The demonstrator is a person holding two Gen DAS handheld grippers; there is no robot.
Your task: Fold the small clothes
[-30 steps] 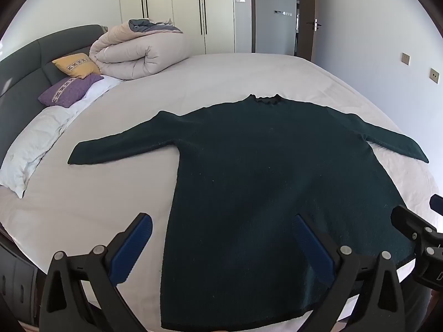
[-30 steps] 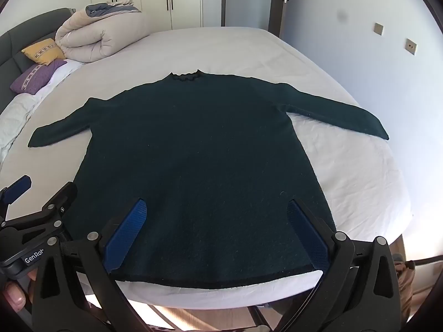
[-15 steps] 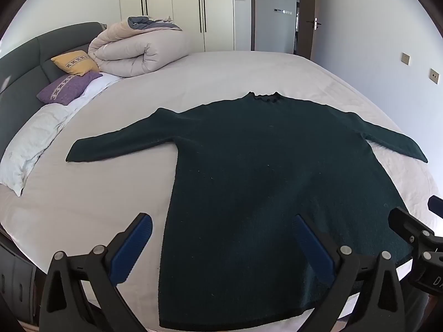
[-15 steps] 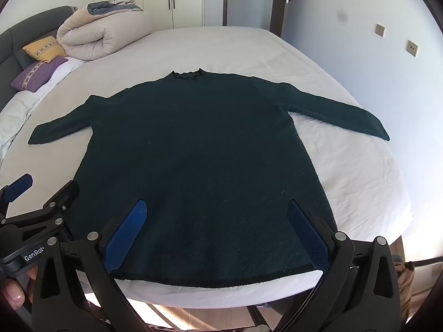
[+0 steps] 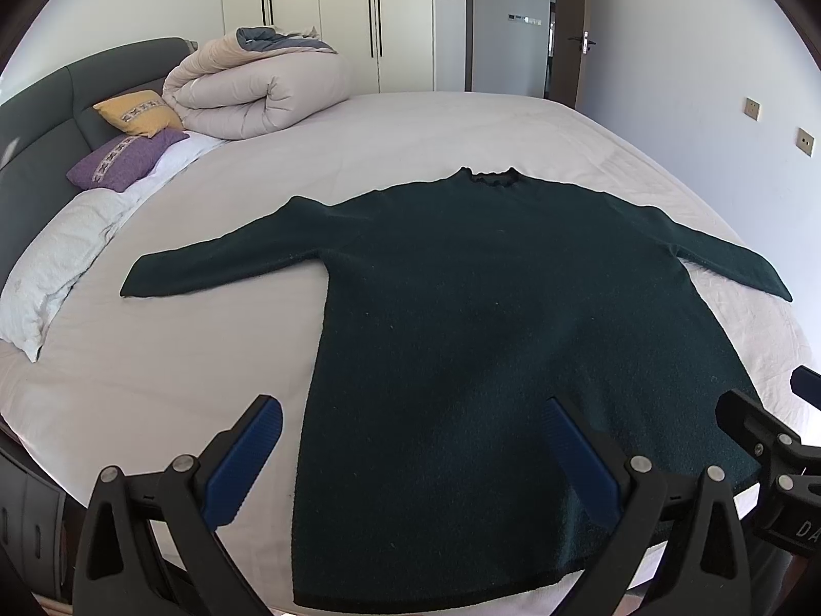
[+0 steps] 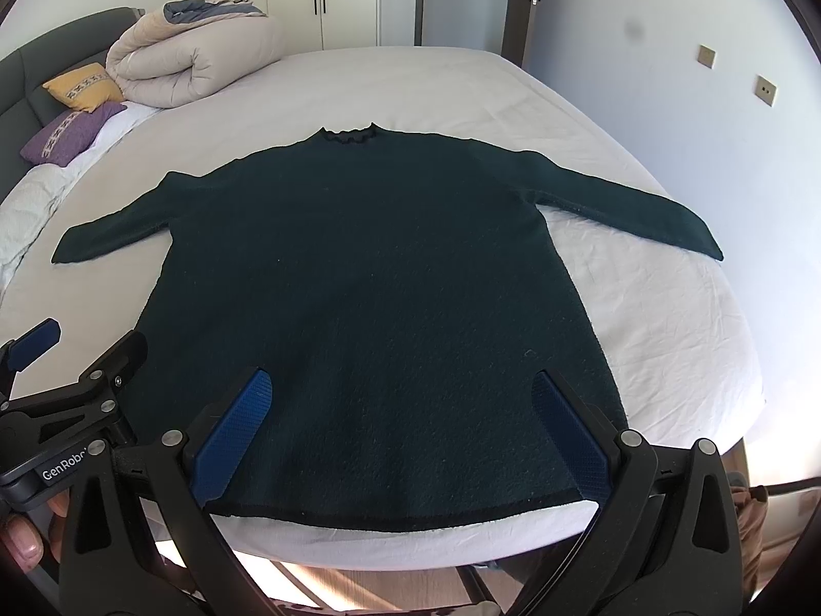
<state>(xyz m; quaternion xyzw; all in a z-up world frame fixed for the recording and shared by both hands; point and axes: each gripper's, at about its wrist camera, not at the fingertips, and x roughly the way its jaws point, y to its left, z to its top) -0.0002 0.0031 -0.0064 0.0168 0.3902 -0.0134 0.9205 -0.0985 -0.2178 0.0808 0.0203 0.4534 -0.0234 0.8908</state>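
One dark green sweater lies flat on the white bed, front or back up I cannot tell, collar toward the far side, hem along the near edge of the mattress. Both sleeves are spread out sideways: left sleeve toward the pillows, right sleeve toward the wall.

Left gripper hovers above the near left part of the garment, jaws wide apart, nothing between them; one blue pad sits over bare sheet, the other over fabric. Right gripper hovers over the hem area, jaws likewise wide apart and holding nothing. Neither appears to touch the cloth.

Step in hand, as I judge it: the start of folding. The garment looks laid out and smoothed, no fold made yet. The next move probably calls for lowering each gripper onto a sleeve or a side edge, pinching only the fabric and not the sheet under it, then carrying it across the body. The knit looks thick and limp, so a shallow pinch may slip.

Count:
- sweaters: one
- grippers: two
- rolled duvet: one, at the head of the bed
- cushions: two, one yellow cushion, one purple cushion
- white pillow: one seen
- wall switches: two
- wardrobe behind, door ajar
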